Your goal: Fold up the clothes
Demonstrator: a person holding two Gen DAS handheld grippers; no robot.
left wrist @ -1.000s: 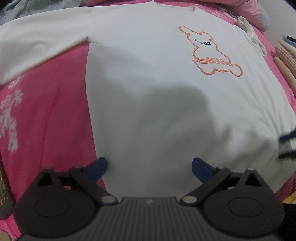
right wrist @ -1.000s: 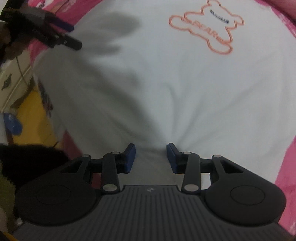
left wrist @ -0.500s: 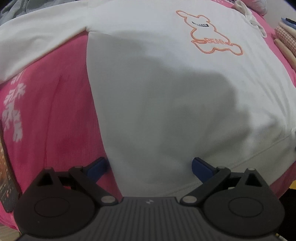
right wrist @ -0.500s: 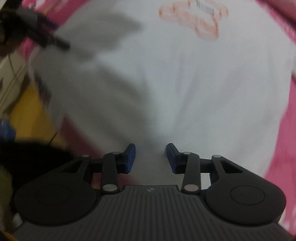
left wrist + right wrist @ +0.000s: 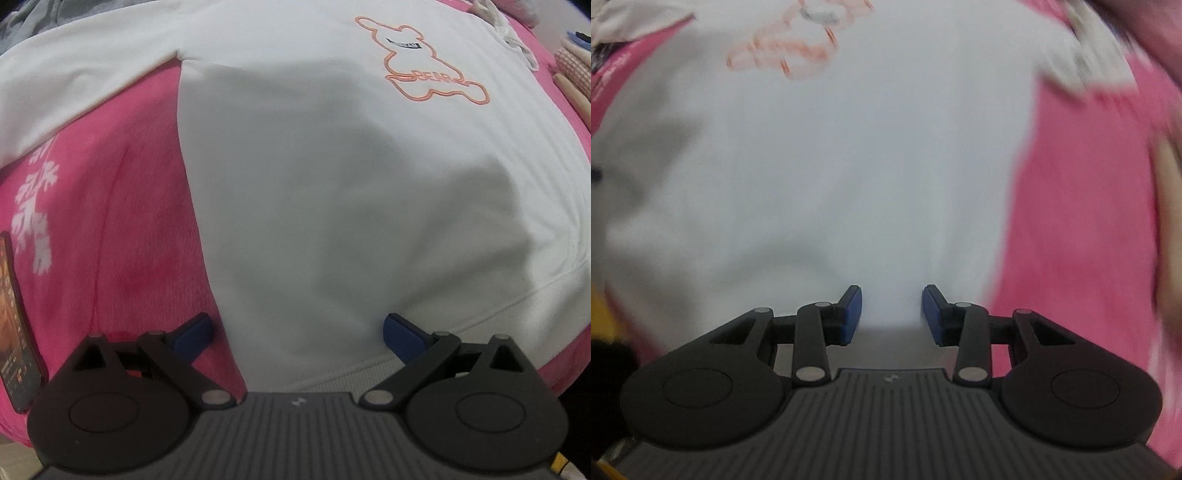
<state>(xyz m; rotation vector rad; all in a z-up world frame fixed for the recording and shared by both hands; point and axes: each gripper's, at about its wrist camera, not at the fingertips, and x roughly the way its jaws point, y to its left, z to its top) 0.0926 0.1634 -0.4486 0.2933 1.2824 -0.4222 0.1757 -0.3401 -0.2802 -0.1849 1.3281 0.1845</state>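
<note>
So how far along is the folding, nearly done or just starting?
Just starting. Done: the white sweatshirt lies spread flat on the pink blanket, bear print up. In hand: nothing; the left claw and right claw are both open at the hem. Left: every fold, since the sleeve lies stretched out.

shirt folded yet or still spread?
Spread. The shirt lies flat on the pink blanket, sleeve out to the side, hem unfolded, bear print showing.
</note>
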